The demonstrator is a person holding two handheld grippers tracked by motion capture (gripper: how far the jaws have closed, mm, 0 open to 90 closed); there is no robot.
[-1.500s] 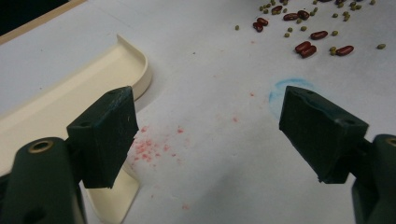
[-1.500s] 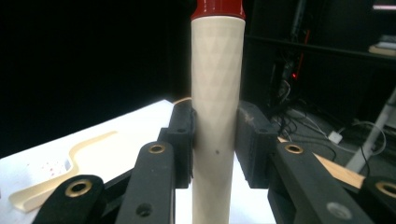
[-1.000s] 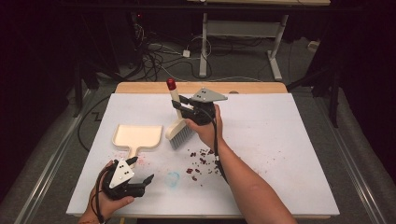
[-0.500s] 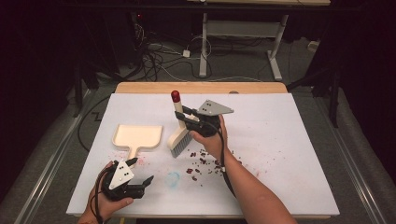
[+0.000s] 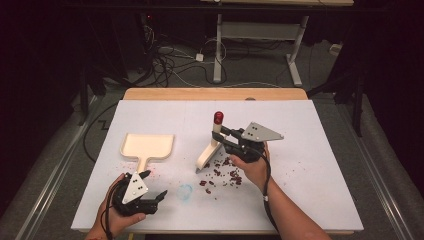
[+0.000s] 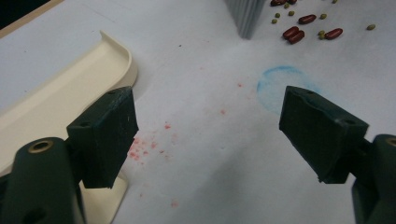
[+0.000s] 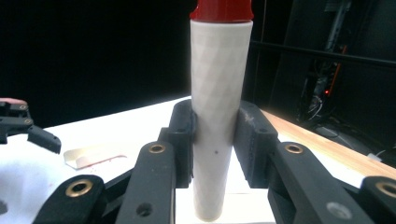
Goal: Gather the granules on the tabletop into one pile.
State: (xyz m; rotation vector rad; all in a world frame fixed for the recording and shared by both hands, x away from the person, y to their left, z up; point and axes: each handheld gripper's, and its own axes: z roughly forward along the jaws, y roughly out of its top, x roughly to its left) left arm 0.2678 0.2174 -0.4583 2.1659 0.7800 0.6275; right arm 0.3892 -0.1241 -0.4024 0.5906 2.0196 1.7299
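My right hand-held gripper (image 5: pixel 224 139) is clamped on the white handle of the brush (image 5: pixel 210 147), both pads pressed flat against it below the red cap; in the right gripper view that handle (image 7: pixel 218 116) stands upright between my jaws. The brush head rests on the table (image 5: pixel 310 150), tilted, with its bristles at the left edge of the scattered beans (image 5: pixel 222 172). The cream dustpan (image 5: pixel 148 147) lies flat, well apart to the left of the beans, its handle pointing toward my left hand.

My left hand-held gripper (image 5: pixel 152 200) sits low near the front edge with its jaws spread and nothing between them; in the left gripper view the dustpan's handle (image 6: pixel 56 116) lies just beside the left jaw, not gripped.

What worries me: the dustpan is loose. If I sweep the beans against its lip before my left jaws close on the handle, the pan will likely slide away and the beans will pile up at its edge or slip under it. The beans are small and round-ended, so a fast stroke could flick them across the table or off the front. The brush is also held high on a smooth handle; pressing down hard may twist it in my grip and leave a strip of beans unswept.
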